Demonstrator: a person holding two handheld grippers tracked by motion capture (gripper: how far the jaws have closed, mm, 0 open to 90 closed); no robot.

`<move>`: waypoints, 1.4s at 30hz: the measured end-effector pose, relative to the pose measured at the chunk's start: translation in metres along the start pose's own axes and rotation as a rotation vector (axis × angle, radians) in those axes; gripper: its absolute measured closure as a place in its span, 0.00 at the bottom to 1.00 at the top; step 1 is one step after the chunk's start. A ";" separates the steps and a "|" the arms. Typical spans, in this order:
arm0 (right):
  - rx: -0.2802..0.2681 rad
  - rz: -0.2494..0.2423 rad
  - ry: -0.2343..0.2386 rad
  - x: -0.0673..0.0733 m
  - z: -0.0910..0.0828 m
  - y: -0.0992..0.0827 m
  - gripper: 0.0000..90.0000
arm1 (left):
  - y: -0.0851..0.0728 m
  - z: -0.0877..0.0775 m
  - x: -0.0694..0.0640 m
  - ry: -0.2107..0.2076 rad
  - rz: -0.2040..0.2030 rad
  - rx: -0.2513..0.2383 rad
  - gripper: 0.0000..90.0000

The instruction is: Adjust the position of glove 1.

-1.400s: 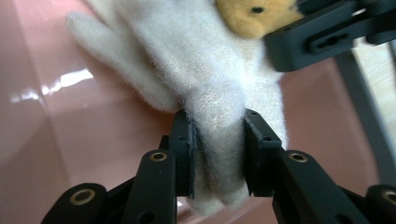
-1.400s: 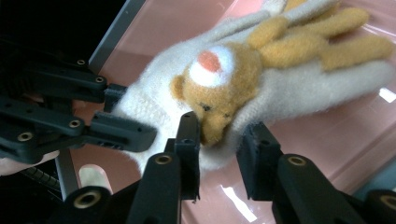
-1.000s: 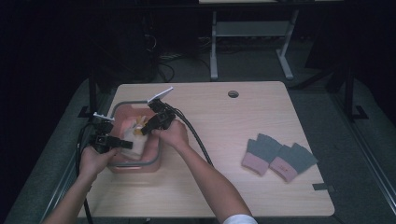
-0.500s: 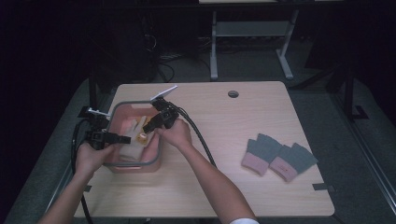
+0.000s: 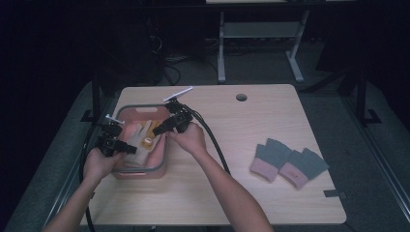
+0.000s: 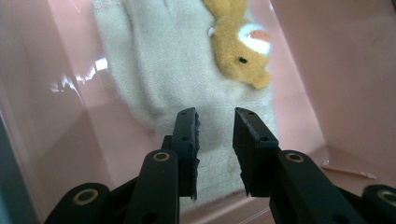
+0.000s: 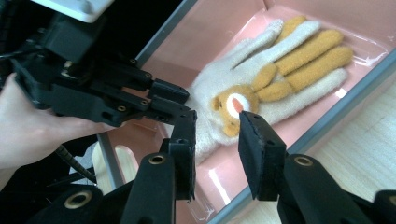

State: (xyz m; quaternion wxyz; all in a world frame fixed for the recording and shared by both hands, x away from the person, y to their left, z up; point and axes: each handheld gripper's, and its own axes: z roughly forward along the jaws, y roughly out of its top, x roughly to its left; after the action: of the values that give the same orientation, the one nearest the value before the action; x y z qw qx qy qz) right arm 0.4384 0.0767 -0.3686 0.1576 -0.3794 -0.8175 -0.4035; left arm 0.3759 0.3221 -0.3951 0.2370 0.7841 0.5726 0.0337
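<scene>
I have both claws working at a shallow pink plastic tub with a grey rim (image 5: 167, 153), which sits at the left end of the pale wooden counter (image 5: 232, 135). Flat on the tub's floor lies a cream knitted glove with mustard-yellow fingers (image 7: 280, 65). A small orange bear patch (image 6: 238, 42) is sewn onto its back. My left claw (image 6: 215, 114) is down inside the tub, pointing along the glove from the cuff end. Its jaws have just drawn closer together, but a clear gap remains between the pads and nothing is pinched. The cuff lies beneath and beyond the tips, and I cannot tell whether a pad brushes the wool. My right claw (image 7: 217, 116) hangs over the tub from its right side, tilted down towards the bear patch. It is released too, with the jaws apart and only air between them, above the glove and not touching it. In the right gripper view the two claws are close, the left one lying crosswise just beyond the right one's tips. Well apart, near the right end of the counter, lies a pair of grey fingerless gloves with pink cuffs (image 5: 290, 162), side by side.
</scene>
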 end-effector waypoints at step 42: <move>-0.122 0.038 -0.035 -0.030 -0.091 -0.037 0.63 | 0.025 -0.036 -0.056 -0.182 0.114 -0.224 0.56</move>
State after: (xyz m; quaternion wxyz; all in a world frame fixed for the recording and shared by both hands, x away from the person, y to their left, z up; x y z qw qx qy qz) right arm 0.4258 -0.0232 -0.3484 0.1274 -0.4109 -0.7867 -0.4428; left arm 0.3672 0.2773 -0.3408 0.3717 0.7838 0.4960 0.0398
